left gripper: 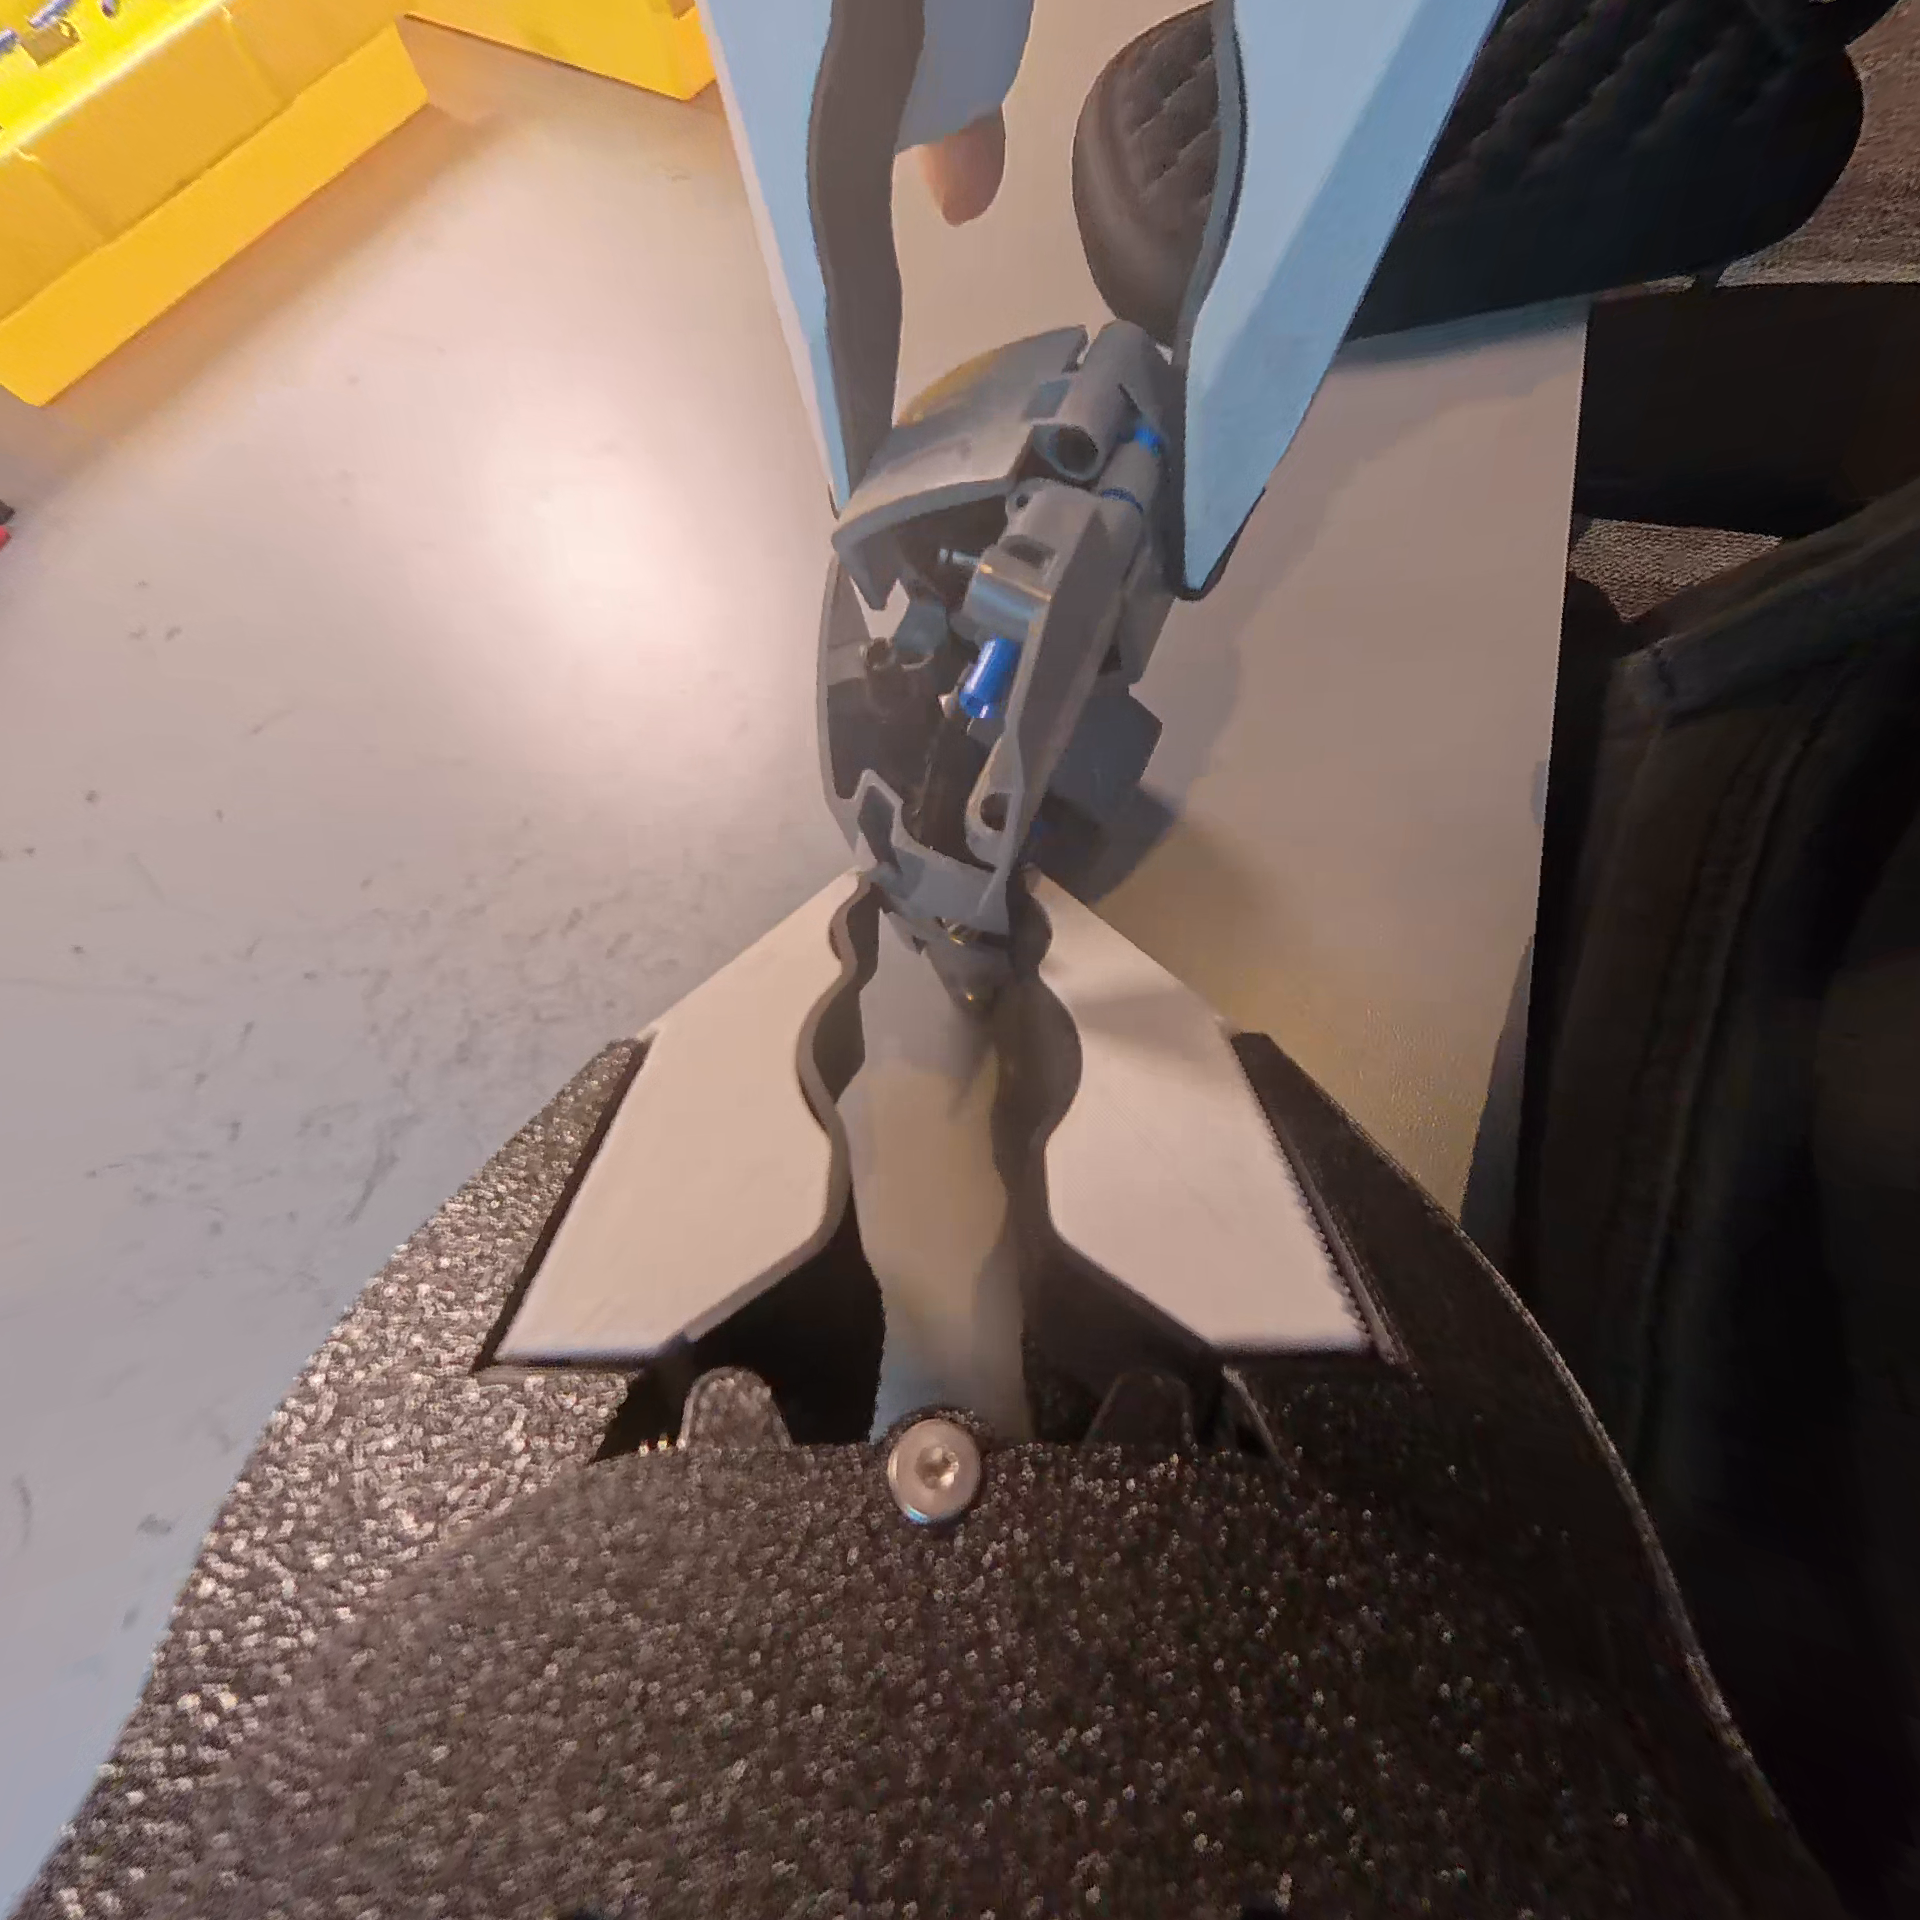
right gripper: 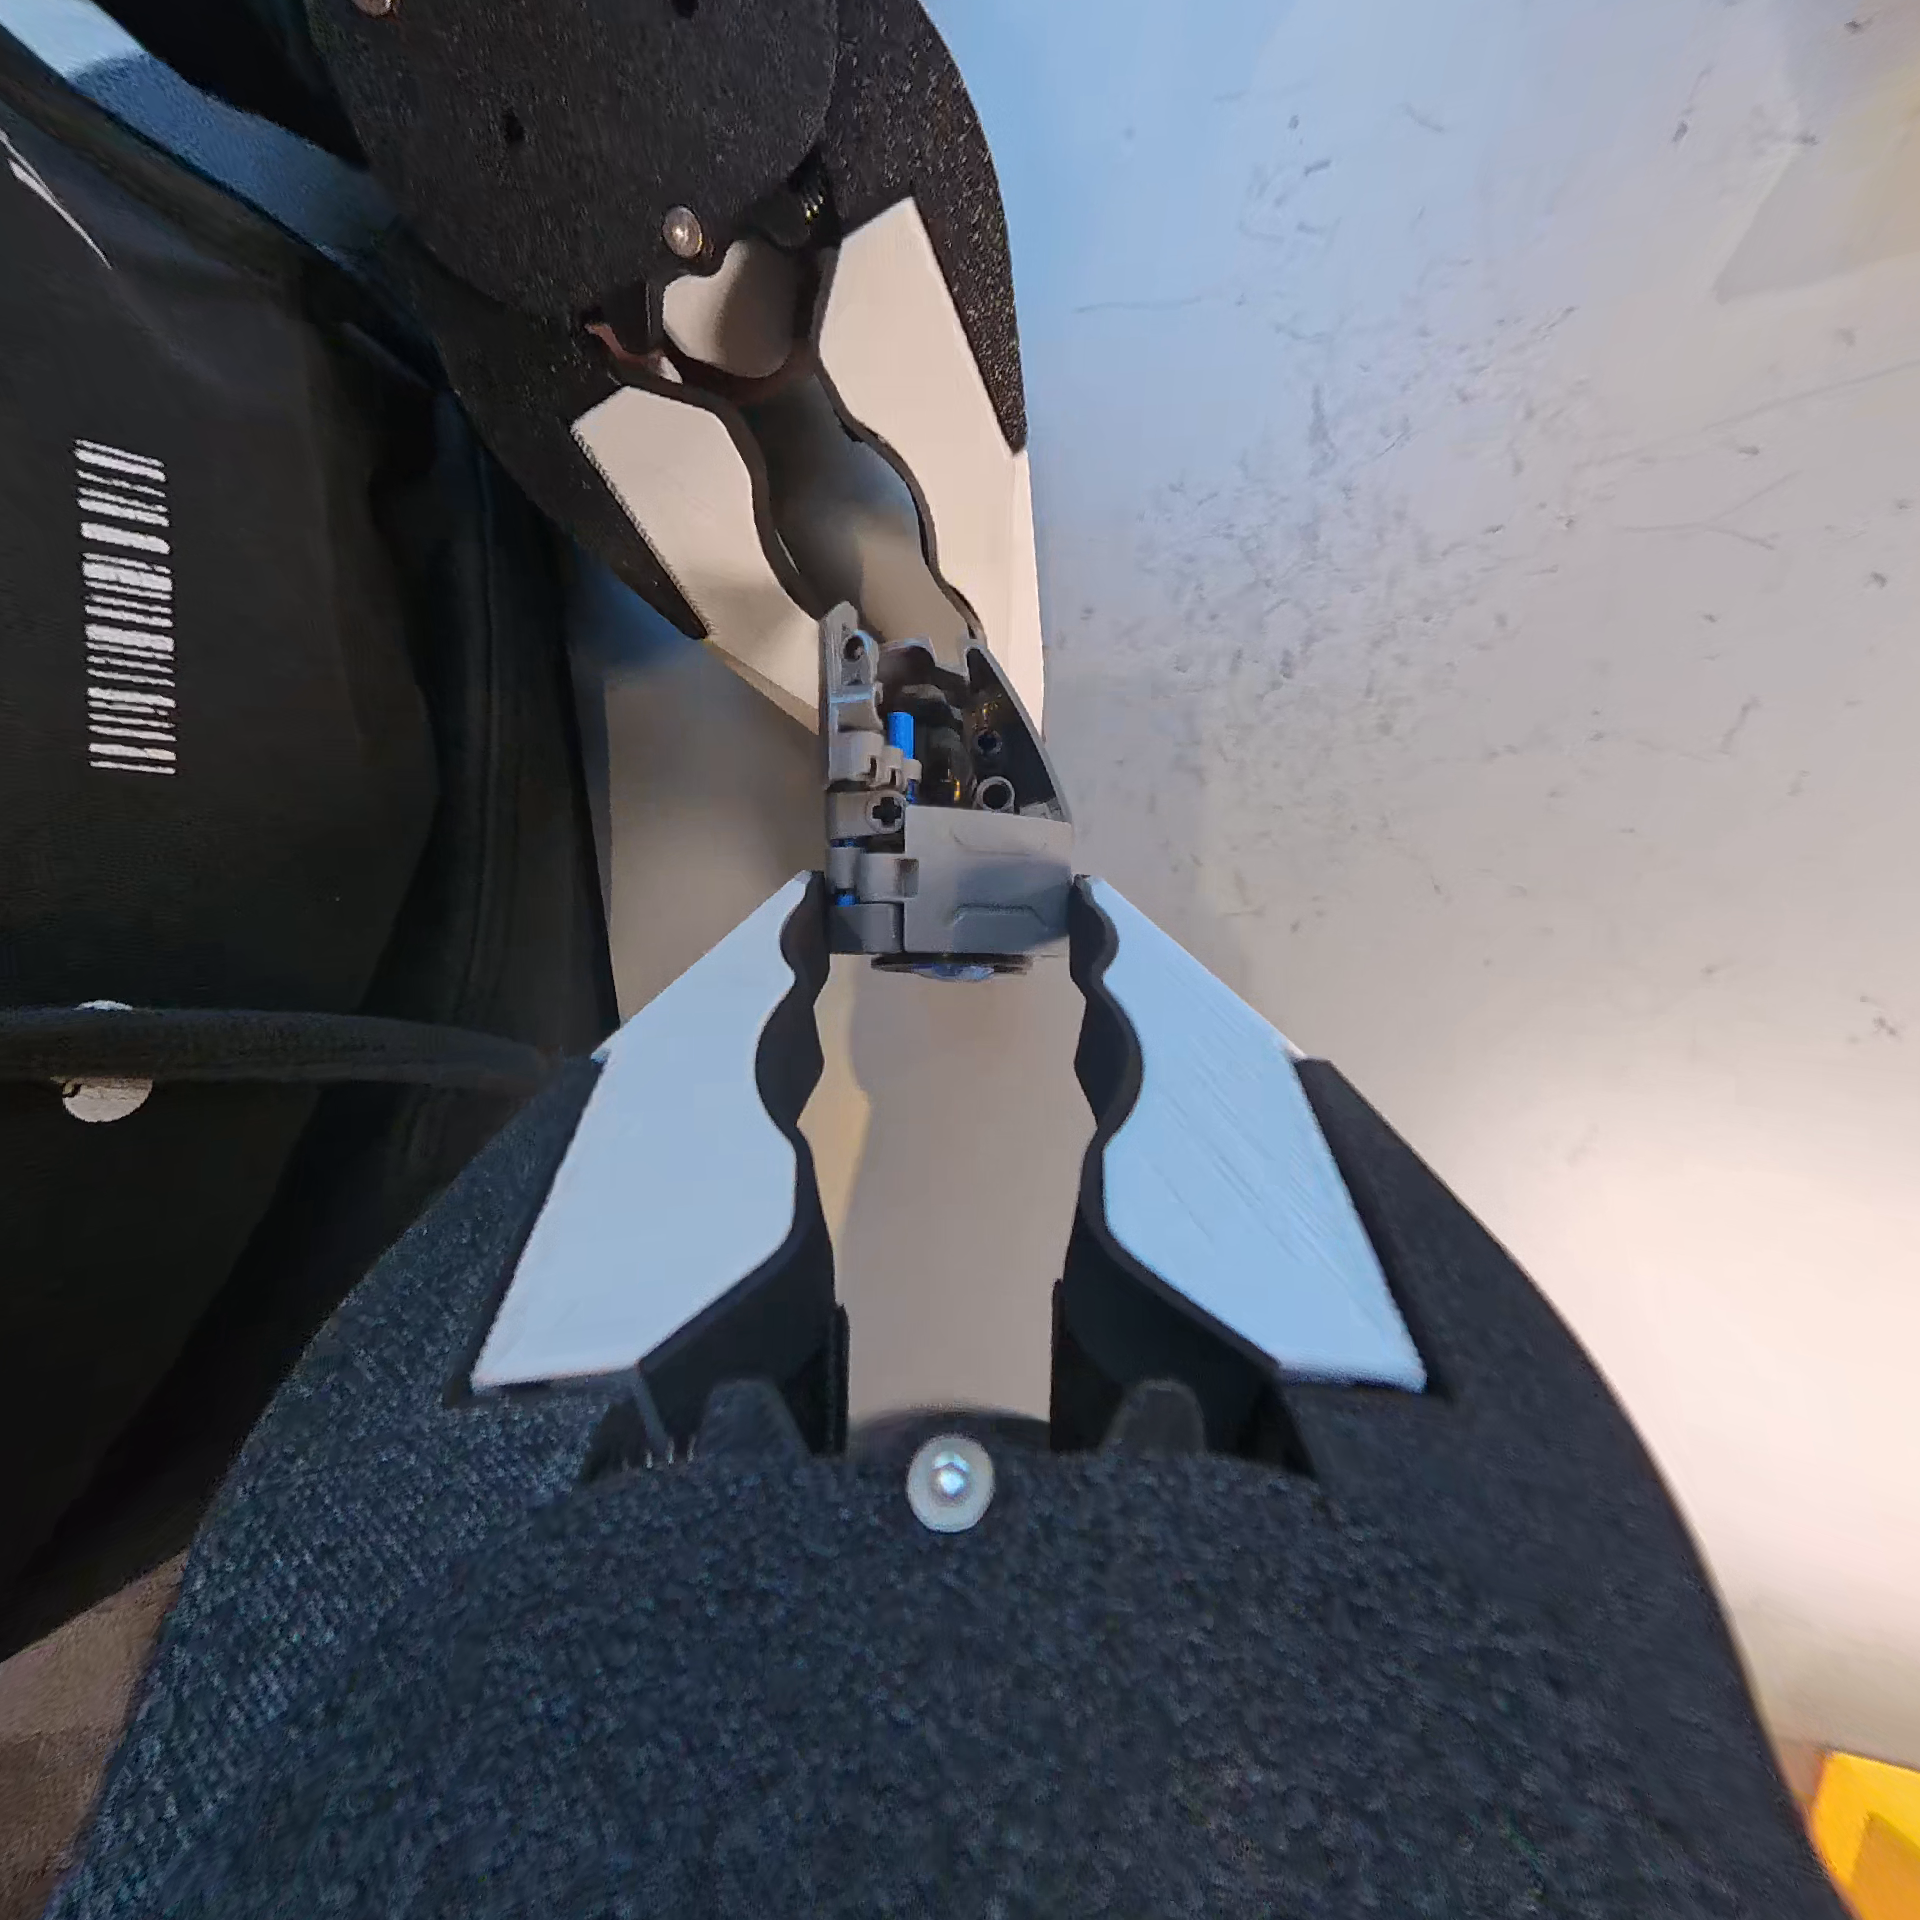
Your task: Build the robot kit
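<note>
Scuffed grey floor (left gripper: 364, 727), yellow boxes (left gripper: 156, 208)

Two grippers are in view, the left gripper (left gripper: 940, 914) and the right gripper (right gripper: 948, 914), each with two pale fingers (left gripper: 717, 1174). Between them is one grey brick-built model (left gripper: 987, 665) carrying one blue pin (left gripper: 985, 675). One yellow box (left gripper: 156, 208) sits on the tabletop (left gripper: 416, 727).

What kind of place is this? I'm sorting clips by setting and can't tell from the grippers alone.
Probably a workshop or lab bench, though I can't be sure. A scuffed pale table carries yellow boxes, and both the left gripper and right gripper clamp a grey brick-built assembly. Black fabric bags sit alongside.
</note>
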Tool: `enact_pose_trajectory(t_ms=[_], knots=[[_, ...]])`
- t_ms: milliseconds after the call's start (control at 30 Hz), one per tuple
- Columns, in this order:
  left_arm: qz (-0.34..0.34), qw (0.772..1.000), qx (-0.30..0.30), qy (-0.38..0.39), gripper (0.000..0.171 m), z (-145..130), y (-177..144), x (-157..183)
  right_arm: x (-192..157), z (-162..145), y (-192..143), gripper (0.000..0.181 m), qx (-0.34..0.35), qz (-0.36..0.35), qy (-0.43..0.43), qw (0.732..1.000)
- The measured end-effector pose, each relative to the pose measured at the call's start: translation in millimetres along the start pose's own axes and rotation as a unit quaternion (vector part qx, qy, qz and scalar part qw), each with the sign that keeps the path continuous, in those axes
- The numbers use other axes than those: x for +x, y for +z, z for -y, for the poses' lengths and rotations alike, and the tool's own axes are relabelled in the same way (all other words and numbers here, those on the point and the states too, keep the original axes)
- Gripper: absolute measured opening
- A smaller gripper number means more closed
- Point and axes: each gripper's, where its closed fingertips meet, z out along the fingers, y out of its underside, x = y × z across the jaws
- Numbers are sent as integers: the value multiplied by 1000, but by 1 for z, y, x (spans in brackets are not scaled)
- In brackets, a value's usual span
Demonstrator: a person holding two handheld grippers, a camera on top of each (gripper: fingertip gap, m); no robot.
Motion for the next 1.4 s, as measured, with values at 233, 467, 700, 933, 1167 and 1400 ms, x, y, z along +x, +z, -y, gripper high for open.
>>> enact_pose_trajectory(t_ms=[233, 467, 700, 933, 1167, 1400], knots=[[-2, 1000, 1, 15, 23, 0, 0, 0, 0, -2, 1, 44, -64, 30, -21, 997], [10, 999, -2, 31, 24, 0, 0, 0, 2, -5, 2, 43, -123, 60, -19, 990], [45, 998, -10, 33, 24, -1, 0, -1, 3, -5, 3, 43, -129, 62, 22, 989], [50, 999, -13, 13, 26, -2, -1, -2, 3, 8, 9, 46, -100, 27, -9, 995], [60, 998, -7, 11, 25, -2, -3, -3, 2, 3, 9, 45, -65, 15, -8, 998], [67, 998, -8, 15, 17, -2, -3, -8, -5, 0, 9, 44, -120, 37, -40, 991]])
